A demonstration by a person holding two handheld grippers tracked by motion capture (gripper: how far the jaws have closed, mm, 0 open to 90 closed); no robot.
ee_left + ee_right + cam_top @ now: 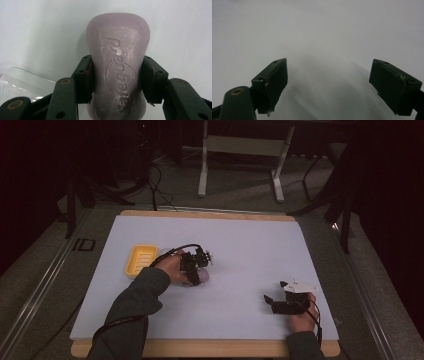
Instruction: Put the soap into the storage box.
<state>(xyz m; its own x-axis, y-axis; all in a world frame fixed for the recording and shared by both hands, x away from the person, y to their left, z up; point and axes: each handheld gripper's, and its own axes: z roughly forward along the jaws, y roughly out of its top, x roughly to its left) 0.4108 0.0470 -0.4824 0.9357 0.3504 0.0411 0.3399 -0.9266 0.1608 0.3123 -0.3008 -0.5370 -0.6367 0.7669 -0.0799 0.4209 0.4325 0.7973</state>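
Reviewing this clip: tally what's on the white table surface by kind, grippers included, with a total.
Soap bar, pale purple: 1, the soap bar, clamped in the left gripper
Soap dish, yellow: 1, the yellow dish
Clear plastic lid or tray: 1, the clear piece
Hand-held grippers: 2, the left one and the right gripper, jaws apart and empty
Total: 5

Dark grey-green long sleeves cover both of the person's forearms. The left hand-held gripper (199,269) is black, with a black cable looping up from it and trailing back along the sleeve. The right hand-held gripper (276,291) is black too, topped by a pale grey three-cornered plate, a black cable running past the wrist. Close up, the jaws are dark blocks on arms with brass-coloured pivot rivets and small dark screws.
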